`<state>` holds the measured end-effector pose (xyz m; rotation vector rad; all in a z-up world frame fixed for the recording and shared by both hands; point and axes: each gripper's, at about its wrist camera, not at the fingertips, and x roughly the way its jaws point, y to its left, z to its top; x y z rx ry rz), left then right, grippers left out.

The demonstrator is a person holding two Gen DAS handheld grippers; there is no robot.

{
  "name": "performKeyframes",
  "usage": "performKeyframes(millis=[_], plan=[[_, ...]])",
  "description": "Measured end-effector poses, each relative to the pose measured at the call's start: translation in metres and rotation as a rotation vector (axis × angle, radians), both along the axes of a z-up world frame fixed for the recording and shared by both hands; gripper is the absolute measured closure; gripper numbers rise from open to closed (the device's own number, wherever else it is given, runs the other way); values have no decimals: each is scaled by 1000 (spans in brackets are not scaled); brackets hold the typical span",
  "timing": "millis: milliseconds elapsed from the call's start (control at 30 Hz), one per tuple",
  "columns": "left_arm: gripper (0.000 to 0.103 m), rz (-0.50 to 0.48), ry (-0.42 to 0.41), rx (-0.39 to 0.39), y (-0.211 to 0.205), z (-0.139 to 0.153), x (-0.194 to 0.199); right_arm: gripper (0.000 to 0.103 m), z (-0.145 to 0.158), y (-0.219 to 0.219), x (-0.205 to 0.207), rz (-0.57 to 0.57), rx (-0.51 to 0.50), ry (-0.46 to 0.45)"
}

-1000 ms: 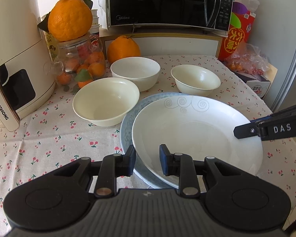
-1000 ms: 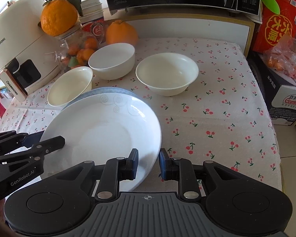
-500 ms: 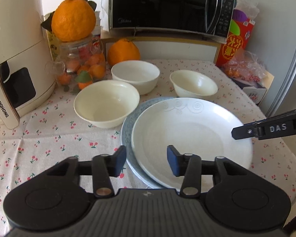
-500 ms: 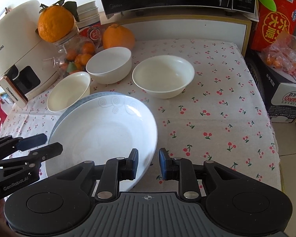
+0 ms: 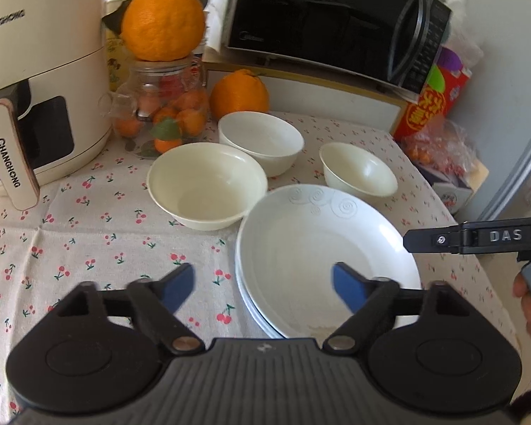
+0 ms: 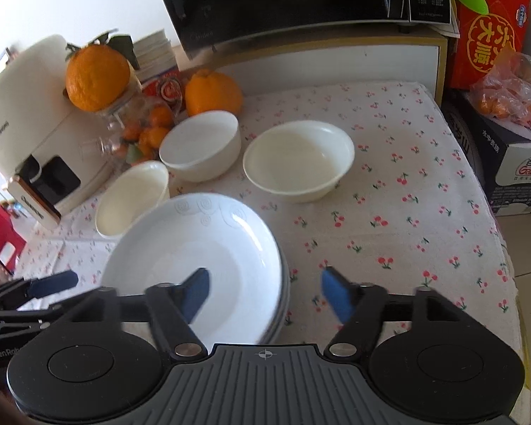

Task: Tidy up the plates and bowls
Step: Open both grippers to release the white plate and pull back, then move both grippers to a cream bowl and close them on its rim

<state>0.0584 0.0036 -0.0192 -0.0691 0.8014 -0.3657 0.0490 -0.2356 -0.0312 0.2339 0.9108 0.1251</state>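
Observation:
A white plate with swirl marks point(image 5: 322, 244) lies stacked on another plate on the cherry-print tablecloth; it also shows in the right wrist view point(image 6: 198, 251). Three cream bowls stand behind it: a left one point(image 5: 205, 184), a middle one point(image 5: 262, 141) and a right one point(image 5: 357, 173). In the right wrist view they are the left point(image 6: 131, 198), middle point(image 6: 201, 148) and right bowl point(image 6: 297, 159). My left gripper point(image 5: 262, 287) is open over the stack's near left edge. My right gripper point(image 6: 265, 290) is open over the stack's right edge. Both are empty.
A cream air fryer point(image 5: 28, 99) stands at the left. A glass jar of small oranges point(image 5: 163, 113) carries a big orange; another orange point(image 5: 239, 94) sits beside it. A black microwave point(image 5: 336, 24) is at the back. A red box point(image 5: 439, 102) and bagged fruit lie right.
Both grippers opened wide and let go of the white plate. The plate now lies flat on the lower plate. Both grippers drew back slightly.

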Motion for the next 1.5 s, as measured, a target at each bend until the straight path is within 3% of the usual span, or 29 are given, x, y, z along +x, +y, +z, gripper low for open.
performKeyframes(millis=[33,133,500,900,1500], plan=[[4,13,2,-8,2,1,2,16,2,1,2,-6,5,-11],[0,50,1,-20,9,5,10,15,6,5,10,-13,9,-41],[0,215,-23,-13,31,11,45,14,14,34,48,-17,76,-97],[0,342,64,-76,48,-2,81,14,-1,63,87,27,146,-121],[2,372,87,-104,49,-18,103,15,-30,75,114,56,248,-74]])
